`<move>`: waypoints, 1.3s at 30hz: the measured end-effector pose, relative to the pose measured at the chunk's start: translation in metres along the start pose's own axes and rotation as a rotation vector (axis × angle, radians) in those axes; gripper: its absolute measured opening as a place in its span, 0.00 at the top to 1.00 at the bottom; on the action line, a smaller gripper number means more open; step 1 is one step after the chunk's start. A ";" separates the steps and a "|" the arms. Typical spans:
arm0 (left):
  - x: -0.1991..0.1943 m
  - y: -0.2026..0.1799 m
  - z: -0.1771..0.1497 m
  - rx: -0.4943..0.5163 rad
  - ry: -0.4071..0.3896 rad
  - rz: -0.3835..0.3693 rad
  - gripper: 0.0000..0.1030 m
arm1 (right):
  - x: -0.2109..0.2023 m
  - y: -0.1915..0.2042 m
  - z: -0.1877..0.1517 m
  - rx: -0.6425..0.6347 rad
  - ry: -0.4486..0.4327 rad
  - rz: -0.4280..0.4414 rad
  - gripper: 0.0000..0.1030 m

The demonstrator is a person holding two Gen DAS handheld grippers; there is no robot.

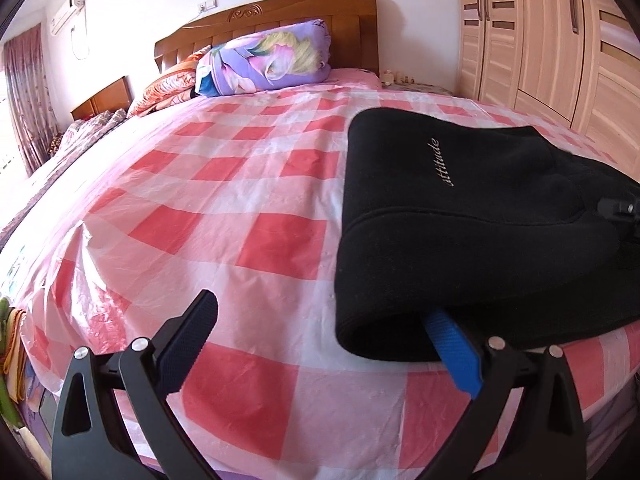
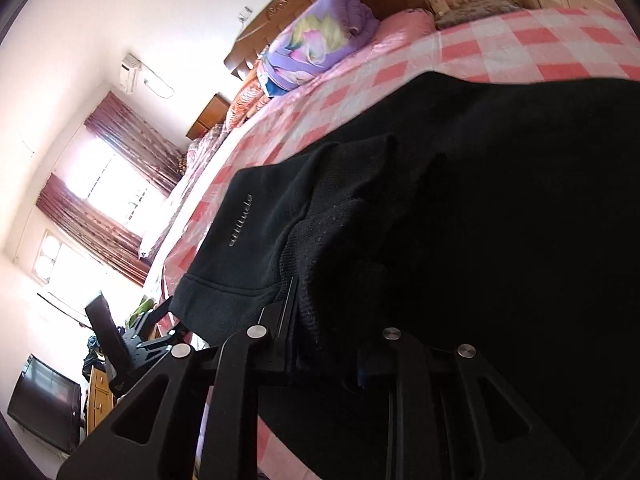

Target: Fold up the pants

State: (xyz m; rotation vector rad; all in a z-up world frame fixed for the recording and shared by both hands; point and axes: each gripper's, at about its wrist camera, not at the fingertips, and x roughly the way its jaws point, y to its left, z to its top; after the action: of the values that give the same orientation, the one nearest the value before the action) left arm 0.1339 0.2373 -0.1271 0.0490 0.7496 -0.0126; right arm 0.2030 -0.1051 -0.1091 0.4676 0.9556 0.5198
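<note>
The black pants [image 1: 472,216], with small silver lettering, lie folded on the red-and-white checked bed cover [image 1: 240,208]. My left gripper [image 1: 320,320] is open at the pants' near left corner; its blue right finger [image 1: 452,344] is tucked under the folded edge, its black left finger [image 1: 192,328] rests on bare cover. In the right wrist view my right gripper [image 2: 328,320] is closed on a bunched layer of the black pants [image 2: 460,200], which covers its fingertips. The left gripper [image 2: 120,344] shows at lower left there.
A purple floral quilt roll [image 1: 268,56] and orange pillows lie by the wooden headboard [image 1: 280,12]. A wardrobe [image 1: 552,32] stands to the right. The bed's near edge runs just under my grippers. A window with curtains [image 2: 104,208] and a TV [image 2: 44,404] are at the left.
</note>
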 end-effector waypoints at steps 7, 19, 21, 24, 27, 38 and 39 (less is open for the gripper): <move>-0.044 -0.003 0.026 -0.036 -0.105 -0.070 0.02 | -0.054 0.014 -0.008 -0.175 -0.134 -0.213 0.22; 0.071 -0.074 0.090 -0.070 0.175 -0.237 0.02 | 0.005 0.040 -0.005 -0.341 0.021 -0.036 0.27; 0.074 -0.079 0.081 -0.017 0.146 -0.213 0.02 | -0.001 0.035 -0.002 -0.310 0.032 -0.009 0.27; 0.063 -0.084 0.087 -0.011 0.180 -0.204 0.02 | -0.005 0.034 -0.001 -0.306 0.044 -0.003 0.26; 0.032 -0.079 0.118 -0.081 0.086 -0.303 0.02 | -0.003 0.036 -0.005 -0.300 0.034 -0.004 0.25; 0.140 -0.090 0.166 -0.034 0.206 -0.202 0.02 | -0.006 0.041 -0.012 -0.314 0.022 -0.023 0.23; 0.133 -0.091 0.166 -0.035 0.187 -0.198 0.02 | -0.009 0.041 -0.012 -0.310 0.022 -0.024 0.23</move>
State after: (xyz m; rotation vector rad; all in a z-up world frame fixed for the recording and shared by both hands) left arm 0.3416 0.1389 -0.1005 -0.0587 0.9393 -0.1855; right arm 0.1803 -0.0765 -0.0851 0.1713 0.8814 0.6402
